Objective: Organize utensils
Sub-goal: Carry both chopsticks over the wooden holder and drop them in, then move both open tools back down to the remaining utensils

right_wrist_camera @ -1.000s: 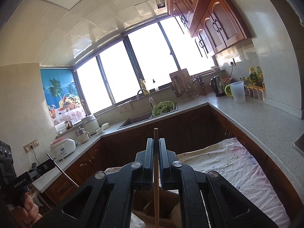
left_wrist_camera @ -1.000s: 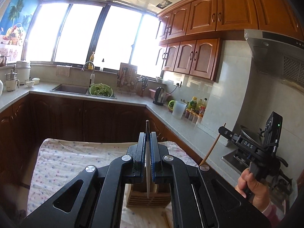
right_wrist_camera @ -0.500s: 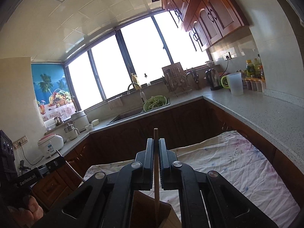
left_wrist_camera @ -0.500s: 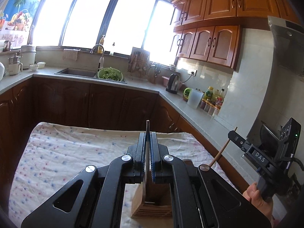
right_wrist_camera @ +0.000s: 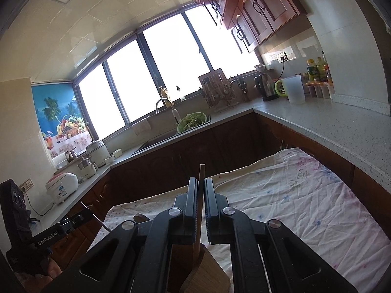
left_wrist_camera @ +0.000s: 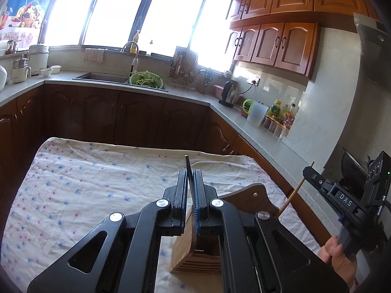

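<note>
Utensil [left_wrist_camera: 187, 171] lower end behind gripper [left_wrist_camera: 189, 180]

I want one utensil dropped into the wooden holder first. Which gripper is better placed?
Probably the right gripper: its wooden stick already reaches down to the wooden holder. The left gripper is shut on a thin metal utensil above the holder's front.
</note>
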Action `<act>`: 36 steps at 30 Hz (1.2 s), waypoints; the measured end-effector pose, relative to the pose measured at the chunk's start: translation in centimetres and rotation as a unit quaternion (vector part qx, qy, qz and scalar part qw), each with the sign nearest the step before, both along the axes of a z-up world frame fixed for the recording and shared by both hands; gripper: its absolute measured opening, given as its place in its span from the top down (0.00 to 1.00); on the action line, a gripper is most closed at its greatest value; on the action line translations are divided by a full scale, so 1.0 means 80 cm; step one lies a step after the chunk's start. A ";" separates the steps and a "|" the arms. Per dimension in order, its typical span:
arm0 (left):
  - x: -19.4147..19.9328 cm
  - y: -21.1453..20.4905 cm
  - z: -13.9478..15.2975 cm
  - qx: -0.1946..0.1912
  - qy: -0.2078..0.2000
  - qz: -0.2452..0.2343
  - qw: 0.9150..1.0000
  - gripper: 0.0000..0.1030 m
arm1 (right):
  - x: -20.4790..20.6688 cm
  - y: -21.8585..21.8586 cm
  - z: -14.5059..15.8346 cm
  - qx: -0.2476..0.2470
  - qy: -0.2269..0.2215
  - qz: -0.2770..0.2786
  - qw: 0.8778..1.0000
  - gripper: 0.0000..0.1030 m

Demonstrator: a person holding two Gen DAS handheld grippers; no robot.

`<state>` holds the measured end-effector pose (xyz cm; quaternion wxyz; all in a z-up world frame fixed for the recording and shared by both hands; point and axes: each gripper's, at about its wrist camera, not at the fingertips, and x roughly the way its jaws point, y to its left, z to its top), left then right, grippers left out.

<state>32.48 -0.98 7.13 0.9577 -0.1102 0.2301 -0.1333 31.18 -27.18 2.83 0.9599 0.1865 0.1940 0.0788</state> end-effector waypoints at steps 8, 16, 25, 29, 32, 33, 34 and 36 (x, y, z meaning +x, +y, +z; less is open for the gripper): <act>-0.001 0.004 0.006 0.002 0.014 0.003 1.000 0.89 | -0.001 -0.003 0.002 -0.001 0.010 -0.002 1.000 0.47; -0.034 0.019 0.010 -0.003 0.014 0.016 1.000 0.48 | -0.029 -0.014 0.018 0.011 -0.002 -0.001 1.000 0.26; -0.085 0.045 0.002 -0.011 0.029 0.038 0.999 0.31 | -0.073 -0.020 0.022 0.019 0.000 0.016 1.000 0.10; -0.107 0.054 -0.006 -0.014 0.038 0.045 0.998 0.30 | -0.094 -0.020 0.022 0.019 0.004 0.025 0.999 0.10; -0.125 0.062 -0.014 -0.020 0.053 0.049 0.997 0.30 | -0.112 -0.019 0.021 0.019 0.005 0.030 0.999 0.09; -0.131 0.063 -0.016 -0.022 0.056 0.050 0.997 0.30 | -0.117 -0.019 0.020 0.017 0.008 0.032 0.999 0.09; -0.138 0.065 -0.020 -0.022 0.059 0.051 0.997 0.30 | -0.123 -0.019 0.018 0.015 0.011 0.033 0.999 0.09; -0.151 0.068 -0.027 -0.021 0.066 0.053 0.996 0.30 | -0.134 -0.021 0.014 0.012 0.017 0.035 0.999 0.09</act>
